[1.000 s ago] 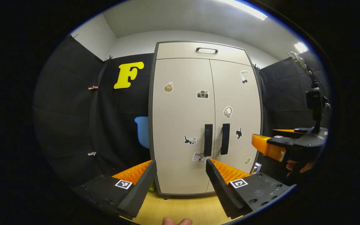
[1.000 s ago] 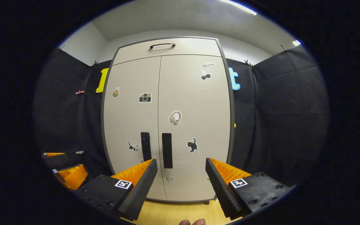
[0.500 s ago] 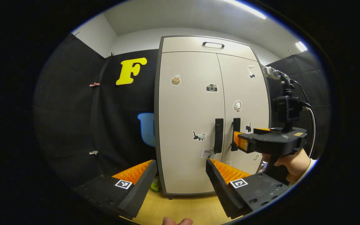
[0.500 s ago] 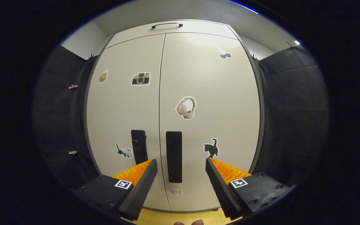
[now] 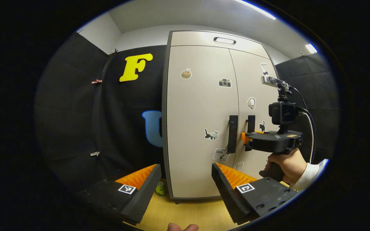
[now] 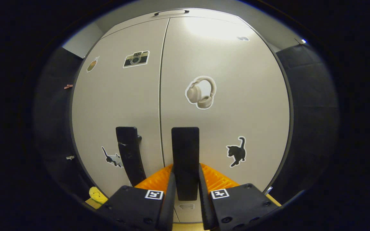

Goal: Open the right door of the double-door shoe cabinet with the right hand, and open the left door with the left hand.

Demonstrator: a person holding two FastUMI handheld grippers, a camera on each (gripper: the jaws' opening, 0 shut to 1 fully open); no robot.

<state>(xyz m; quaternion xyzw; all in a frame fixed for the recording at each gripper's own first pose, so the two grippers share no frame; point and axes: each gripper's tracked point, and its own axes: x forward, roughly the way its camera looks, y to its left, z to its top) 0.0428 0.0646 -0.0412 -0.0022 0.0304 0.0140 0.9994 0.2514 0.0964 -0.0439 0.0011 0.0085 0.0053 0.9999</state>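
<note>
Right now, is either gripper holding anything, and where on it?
The right gripper is clamped on the right door handle, near its lower end. The left gripper is open and holds nothing.

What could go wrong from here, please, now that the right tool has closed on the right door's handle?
The right tool grips only the lower end of the right handle, so it might slip off when pulled. The left tool hangs open, away from the left handle; the swinging right door might crowd its approach.
</note>
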